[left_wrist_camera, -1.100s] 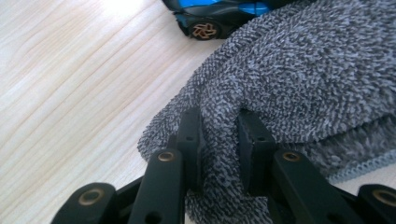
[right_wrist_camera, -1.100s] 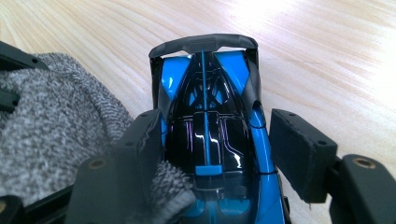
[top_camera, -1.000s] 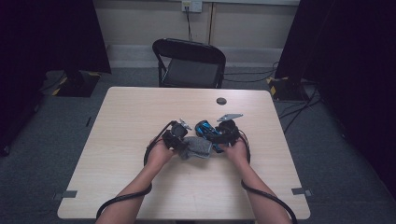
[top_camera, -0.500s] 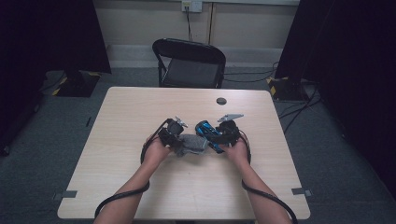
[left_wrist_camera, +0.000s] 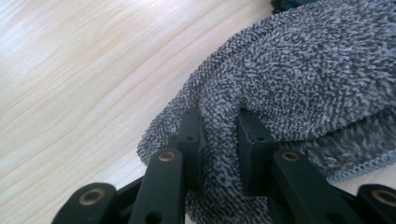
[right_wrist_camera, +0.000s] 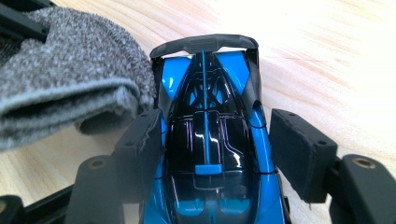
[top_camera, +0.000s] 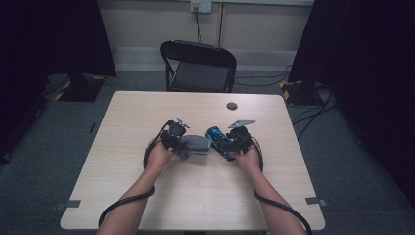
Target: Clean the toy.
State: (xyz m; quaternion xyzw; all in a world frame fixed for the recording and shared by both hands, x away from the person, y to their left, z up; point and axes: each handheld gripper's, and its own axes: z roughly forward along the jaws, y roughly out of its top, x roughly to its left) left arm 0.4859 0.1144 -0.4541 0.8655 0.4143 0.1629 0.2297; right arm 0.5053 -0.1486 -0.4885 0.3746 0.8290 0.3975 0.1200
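Observation:
A grey terry cloth [top_camera: 196, 146] [left_wrist_camera: 303, 70] lies bunched on the light wooden table [top_camera: 147, 196] near its middle. My left gripper [top_camera: 180, 142] [left_wrist_camera: 219, 119] is shut on a fold at the cloth's left end, with the pile squeezed between both pads. A glossy blue and black toy race car [top_camera: 219, 141] [right_wrist_camera: 205, 140] sits lengthwise between the jaws of my right gripper [top_camera: 229, 147] [right_wrist_camera: 215, 126], which is shut on its sides. In the right gripper view the cloth [right_wrist_camera: 56, 84] rests against the car's left flank near the rear wing.
A black folding chair [top_camera: 198, 66] stands just past the table's far edge. A small dark round disc [top_camera: 232, 105] lies on the table towards the far right. Cables trail from both grippers over the near edge. Dark curtains flank the room.
My left gripper has slid a little to the left, dragging the cloth along the car's side. The right gripper and the car have stayed put.

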